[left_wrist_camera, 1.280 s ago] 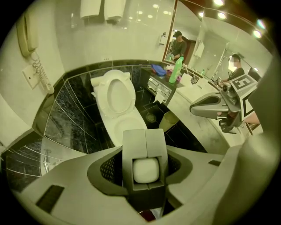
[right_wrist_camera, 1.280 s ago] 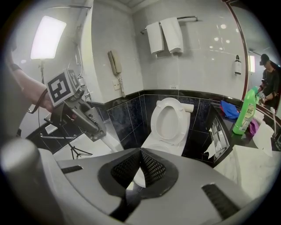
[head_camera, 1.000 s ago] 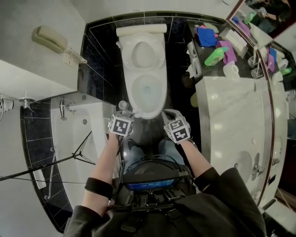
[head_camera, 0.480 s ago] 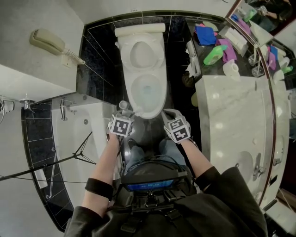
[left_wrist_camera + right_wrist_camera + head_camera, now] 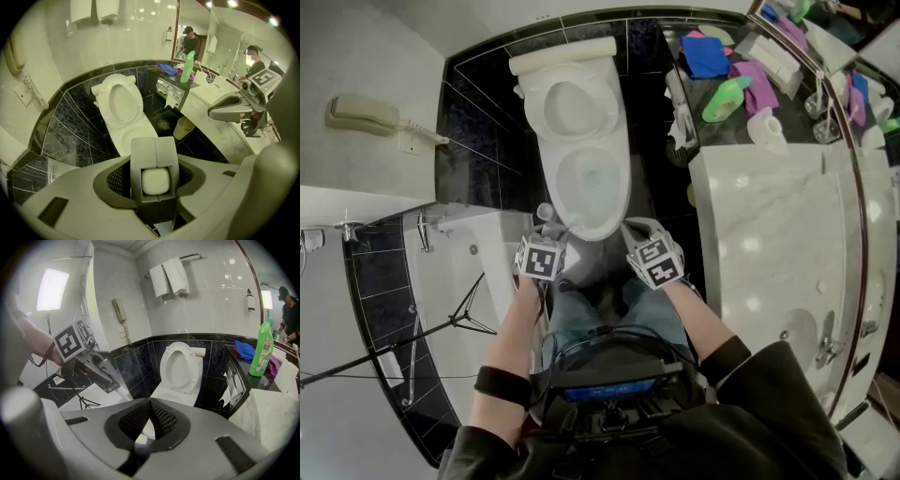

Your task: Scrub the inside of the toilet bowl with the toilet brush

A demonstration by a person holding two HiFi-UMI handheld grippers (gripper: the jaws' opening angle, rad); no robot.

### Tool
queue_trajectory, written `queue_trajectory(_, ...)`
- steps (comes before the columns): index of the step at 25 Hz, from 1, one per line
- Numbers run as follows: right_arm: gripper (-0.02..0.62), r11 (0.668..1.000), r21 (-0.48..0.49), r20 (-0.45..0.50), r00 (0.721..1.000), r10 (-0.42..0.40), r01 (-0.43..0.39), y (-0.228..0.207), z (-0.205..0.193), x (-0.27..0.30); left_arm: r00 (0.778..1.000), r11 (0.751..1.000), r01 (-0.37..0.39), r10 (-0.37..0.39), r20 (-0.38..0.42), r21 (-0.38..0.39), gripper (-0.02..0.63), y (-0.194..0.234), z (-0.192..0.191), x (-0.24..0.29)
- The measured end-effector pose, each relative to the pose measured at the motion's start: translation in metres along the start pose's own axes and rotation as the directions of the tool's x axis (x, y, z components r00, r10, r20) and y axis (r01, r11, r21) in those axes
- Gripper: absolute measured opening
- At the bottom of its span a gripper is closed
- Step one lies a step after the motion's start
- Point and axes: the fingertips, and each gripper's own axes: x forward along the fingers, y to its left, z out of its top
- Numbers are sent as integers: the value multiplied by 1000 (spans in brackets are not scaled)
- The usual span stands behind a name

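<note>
White toilet (image 5: 581,141) and white brush (image 5: 154,181) end; glossy black tiles (image 5: 478,141) with pale grout lines; green bottle (image 5: 727,98); blue cloth (image 5: 705,56); white marble surface (image 5: 769,244).

The black tiled floor (image 5: 652,202) bears the white toilet (image 5: 581,141) and a small bin (image 5: 183,127).

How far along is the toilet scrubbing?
Done: the toilet seat is raised, leaving the bowl open. In hand: the left gripper is shut on the brush handle, by the bowl's front rim. Left: no brush shows inside the bowl, so seemingly all the scrubbing. The right gripper is shut, empty.
</note>
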Motion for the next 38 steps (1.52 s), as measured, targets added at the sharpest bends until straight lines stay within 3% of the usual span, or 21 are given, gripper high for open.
queue_trajectory(5, 15, 1000, 16, -16, 1000, 16, -15, -27, -19, 22, 1000, 1000, 3, -3, -19, 17, 210, -6, 10, 38)
queue_trajectory(13, 15, 995, 86, -39, 998, -46, 49, -59, -40, 83, 991, 989, 126, -122, -49, 82, 210, -2, 3, 139)
queue_trajectory(18, 15, 989, 124, -52, 996, -78, 84, -78, -47, 133, 986, 982, 156, -148, -75, 105, 210, 16, 11, 192)
queue_trajectory(22, 15, 983, 157, -75, 994, -82, 93, -78, -64, 167, 978, 975, 191, -179, -111, 115, 210, 26, -4, 233)
queue_trajectory(30, 15, 979, 179, -104, 991, -79, 97, -83, -101, 221, 969, 965, 219, -198, -147, 143, 210, 35, -22, 296)
queue_trajectory(38, 15, 976, 189, -113, 989, -91, 111, -94, -122, 236, 963, 960, 227, -195, -187, 166, 210, 35, -41, 339)
